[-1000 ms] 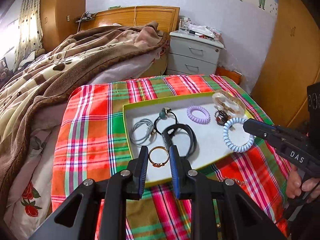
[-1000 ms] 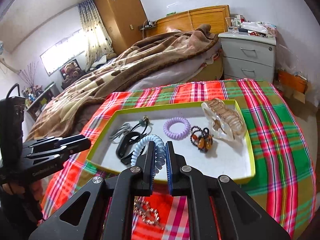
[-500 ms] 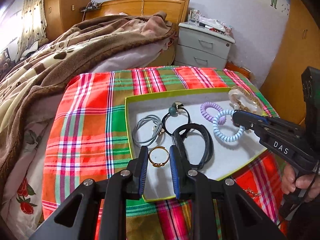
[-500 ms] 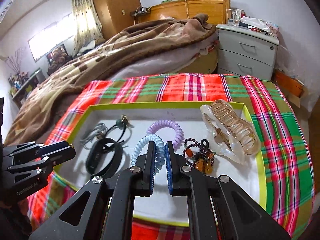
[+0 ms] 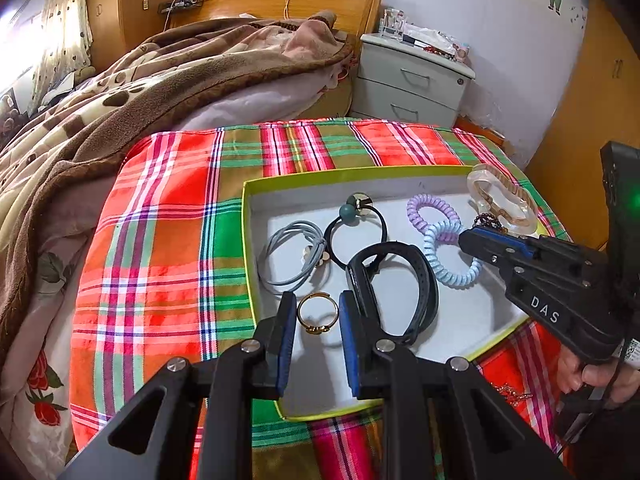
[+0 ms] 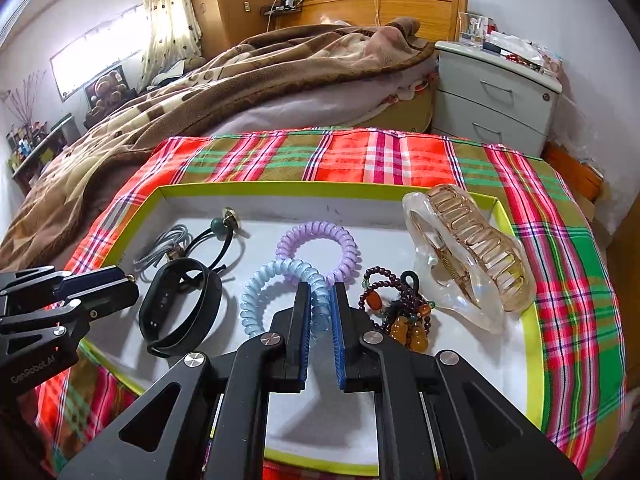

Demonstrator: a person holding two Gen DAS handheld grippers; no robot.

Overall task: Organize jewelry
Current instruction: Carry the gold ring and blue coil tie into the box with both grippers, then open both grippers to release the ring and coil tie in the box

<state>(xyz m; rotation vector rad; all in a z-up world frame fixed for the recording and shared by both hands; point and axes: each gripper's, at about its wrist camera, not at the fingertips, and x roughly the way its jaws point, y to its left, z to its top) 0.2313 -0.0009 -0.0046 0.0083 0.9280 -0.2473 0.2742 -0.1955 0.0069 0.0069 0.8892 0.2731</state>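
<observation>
A lime-rimmed white tray (image 5: 246, 240) (image 6: 280, 190) lies on the plaid cloth. My left gripper (image 5: 317, 308) is shut on a gold ring (image 5: 318, 314) just above the tray's near left part. My right gripper (image 6: 320, 292) (image 5: 466, 238) is shut on a pale blue spiral hair tie (image 6: 256, 292) (image 5: 452, 276). The tie hangs low over the tray's middle, next to a purple spiral tie (image 6: 316, 226) (image 5: 416, 204). Whether it touches the floor I cannot tell. The left gripper (image 6: 128, 280) shows at the tray's left edge in the right wrist view.
In the tray lie a black wristband (image 5: 424, 280) (image 6: 156, 304), a grey hair tie (image 5: 280, 240), a black tie with a green bead (image 5: 347, 211), a beaded bracelet (image 6: 400, 312) and a clear hair claw (image 6: 468, 252). A gold chain (image 5: 510, 392) lies on the cloth by the tray's right front. Bed and nightstand stand behind.
The right gripper carried the blue spiral tie from the tray's near right edge inward and down, beside the purple tie. The left gripper, still holding the ring, sank slightly over the tray.
</observation>
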